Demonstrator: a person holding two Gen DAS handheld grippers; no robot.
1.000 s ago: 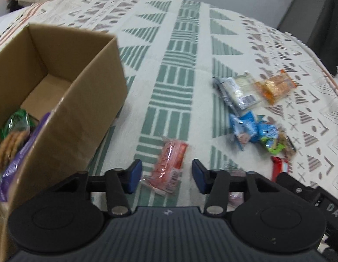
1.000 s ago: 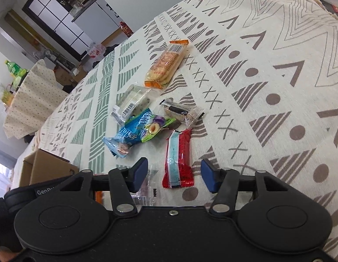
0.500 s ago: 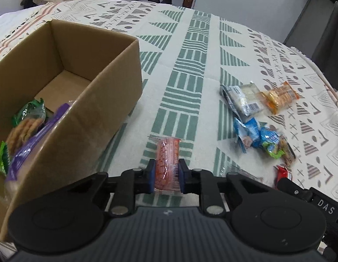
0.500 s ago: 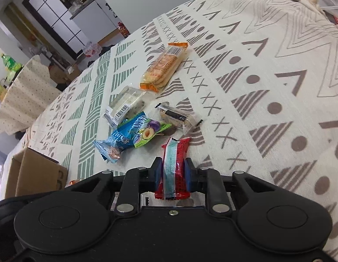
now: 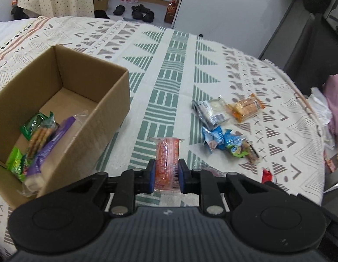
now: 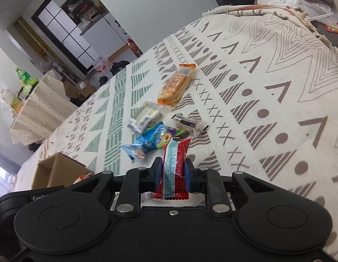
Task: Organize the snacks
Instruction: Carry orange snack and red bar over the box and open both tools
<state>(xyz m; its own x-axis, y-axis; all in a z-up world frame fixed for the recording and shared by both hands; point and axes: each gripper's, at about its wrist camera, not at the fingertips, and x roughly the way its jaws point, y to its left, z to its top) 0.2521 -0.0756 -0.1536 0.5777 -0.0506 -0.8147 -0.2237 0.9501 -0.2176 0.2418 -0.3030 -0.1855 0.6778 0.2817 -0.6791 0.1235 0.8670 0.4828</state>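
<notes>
My left gripper is shut on a clear-wrapped pink snack pack, lifted off the patterned tablecloth. To its left stands an open cardboard box holding green cookie packs and a purple pack. My right gripper is shut on a red and light-blue snack pack, raised above the cloth. Beyond it lie a blue pack, a dark clear-wrapped bar, a white barcoded pack and an orange cracker pack. The box shows at the lower left of the right wrist view.
The loose snacks sit in a cluster right of the left gripper: white pack, orange pack, blue pack. The table's edge drops off at the far right, where pink cloth is piled. Shoes and a draped table stand beyond.
Both grippers went from open around their snack packs to shut on them, then rose, lifting the packs off the cloth. More of the box's inside shows in the left wrist view.
</notes>
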